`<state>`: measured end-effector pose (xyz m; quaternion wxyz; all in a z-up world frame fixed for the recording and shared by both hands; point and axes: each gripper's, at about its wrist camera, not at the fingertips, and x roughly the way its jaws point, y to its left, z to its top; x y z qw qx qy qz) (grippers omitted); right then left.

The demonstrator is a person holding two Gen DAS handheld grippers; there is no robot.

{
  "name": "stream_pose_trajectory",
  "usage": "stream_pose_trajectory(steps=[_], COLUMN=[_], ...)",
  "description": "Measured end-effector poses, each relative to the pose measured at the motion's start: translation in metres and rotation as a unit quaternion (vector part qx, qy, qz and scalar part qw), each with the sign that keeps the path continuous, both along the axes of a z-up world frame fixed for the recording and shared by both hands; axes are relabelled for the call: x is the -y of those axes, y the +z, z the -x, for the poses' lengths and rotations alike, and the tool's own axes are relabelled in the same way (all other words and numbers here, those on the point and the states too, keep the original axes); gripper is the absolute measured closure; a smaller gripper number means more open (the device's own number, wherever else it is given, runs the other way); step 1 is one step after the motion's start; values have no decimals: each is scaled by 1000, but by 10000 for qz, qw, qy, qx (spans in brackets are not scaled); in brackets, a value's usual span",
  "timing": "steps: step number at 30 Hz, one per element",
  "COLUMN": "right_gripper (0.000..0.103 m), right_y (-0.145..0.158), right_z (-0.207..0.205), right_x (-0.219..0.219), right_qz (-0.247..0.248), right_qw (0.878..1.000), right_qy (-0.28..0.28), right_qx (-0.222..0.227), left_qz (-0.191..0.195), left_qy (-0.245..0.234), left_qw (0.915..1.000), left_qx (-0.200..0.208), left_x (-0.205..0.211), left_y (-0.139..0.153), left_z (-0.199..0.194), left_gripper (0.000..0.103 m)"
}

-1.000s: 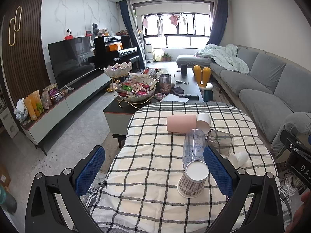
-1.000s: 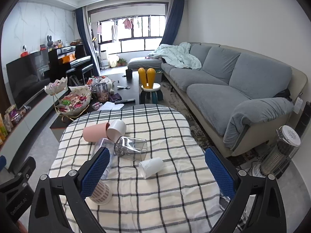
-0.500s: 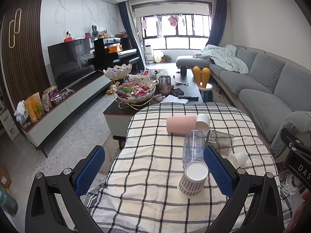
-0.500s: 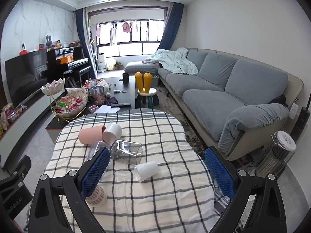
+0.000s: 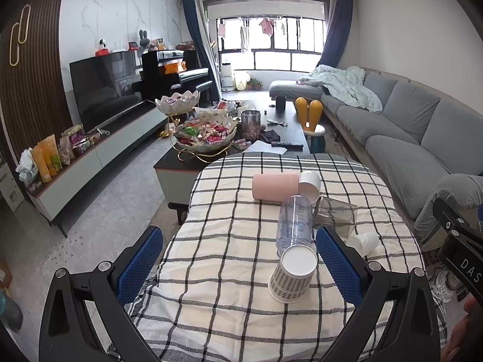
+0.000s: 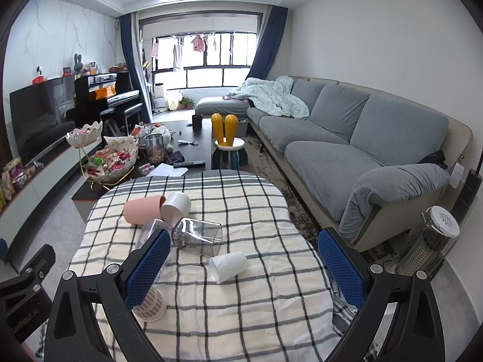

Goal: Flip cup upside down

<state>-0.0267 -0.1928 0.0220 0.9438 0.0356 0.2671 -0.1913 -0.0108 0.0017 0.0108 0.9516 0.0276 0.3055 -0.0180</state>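
Several cups lie on a checked tablecloth. A checked paper cup stands upside down near the front; it also shows in the right wrist view. A clear plastic cup, a pink cup, a white cup, a smoky glass cup and a small white paper cup lie on their sides. My left gripper is open and empty, just before the checked cup. My right gripper is open and empty above the small white cup.
A coffee table with a candy bowl stand stands beyond the table. A grey sofa runs along the right. A TV unit is at the left. A heater stands at the right.
Both grippers have drawn back and risen a little, so the table sits slightly lower and farther in both views. The cups have not moved.
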Motion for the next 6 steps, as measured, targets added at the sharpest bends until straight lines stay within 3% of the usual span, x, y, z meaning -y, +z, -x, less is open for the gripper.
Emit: stream_pose_trajectory(steps=[6], right_gripper=[4], right_y=[0], right_z=[0], right_x=[0], right_qz=[-4], right_qw=[10000], right_qy=[2], right_qx=[-5], left_qz=[9], left_qy=[47], left_qw=[10000], left_qx=[-56], left_x=[-1], left_y=[-3], left_z=[-2], left_gripper=[0])
